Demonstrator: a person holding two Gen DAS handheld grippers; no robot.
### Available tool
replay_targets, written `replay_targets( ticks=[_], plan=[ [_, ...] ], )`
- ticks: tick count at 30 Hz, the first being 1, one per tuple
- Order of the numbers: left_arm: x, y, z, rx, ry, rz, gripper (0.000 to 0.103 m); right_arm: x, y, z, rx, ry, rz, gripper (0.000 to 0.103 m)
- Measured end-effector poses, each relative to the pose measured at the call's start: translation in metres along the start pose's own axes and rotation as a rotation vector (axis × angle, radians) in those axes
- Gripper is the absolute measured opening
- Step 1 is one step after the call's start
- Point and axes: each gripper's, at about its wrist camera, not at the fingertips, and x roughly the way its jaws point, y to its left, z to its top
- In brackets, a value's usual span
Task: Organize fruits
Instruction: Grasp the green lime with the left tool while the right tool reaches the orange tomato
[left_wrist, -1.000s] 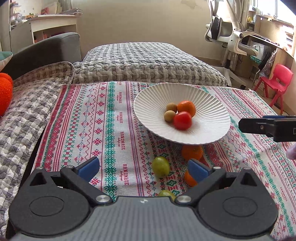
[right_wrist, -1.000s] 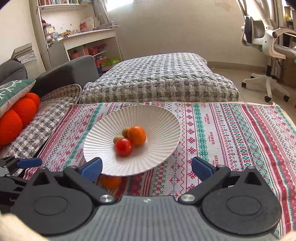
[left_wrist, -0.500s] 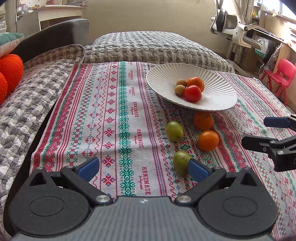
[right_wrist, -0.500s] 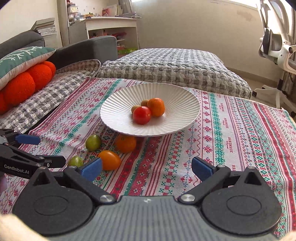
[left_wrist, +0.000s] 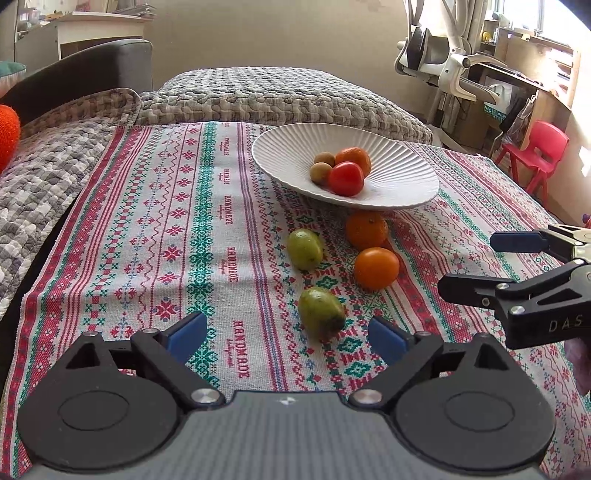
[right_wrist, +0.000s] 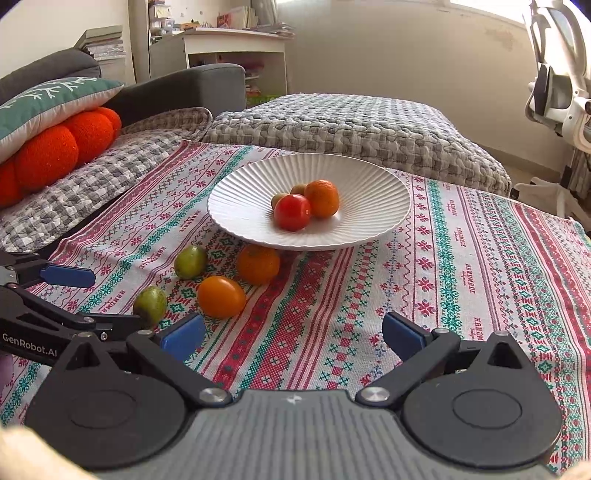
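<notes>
Left wrist view gives us the left hand-held gripper (left_wrist: 286, 334) spread, its jaws having just been closing, the nearest green fruit (left_wrist: 320, 312) ahead between the fingers, probably untouched. At twelve o'clock sits the white ribbed plate (left_wrist: 406, 173) on the patterned cloth (left_wrist: 184, 240). Our right hand-held gripper (right_wrist: 291, 338) is spread over bare cloth.

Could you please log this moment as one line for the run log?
left gripper: open, jaws just closing, near green fruit | right gripper: open, empty | plate: four fruits | cloth: four fruits
</notes>
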Motion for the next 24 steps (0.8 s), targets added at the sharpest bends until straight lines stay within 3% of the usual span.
replay_targets(
  ticks=[1,5,14,24],
  plan=[
    [0.002,0.0,0.0,-0.003,0.01,-0.006,0.074,0.001,0.0,-0.001,-0.006,0.0,-0.001,0.103],
    [0.006,-0.001,0.001,-0.02,0.02,-0.024,0.065,0.004,0.001,-0.002,-0.016,0.009,-0.014,0.103],
    [0.005,-0.007,0.004,-0.02,0.023,-0.074,0.017,0.006,0.006,-0.004,-0.03,0.017,-0.002,0.103],
    [0.002,-0.006,0.006,-0.004,0.037,-0.078,0.016,0.009,0.012,-0.006,-0.045,0.033,0.011,0.102]
  ],
)
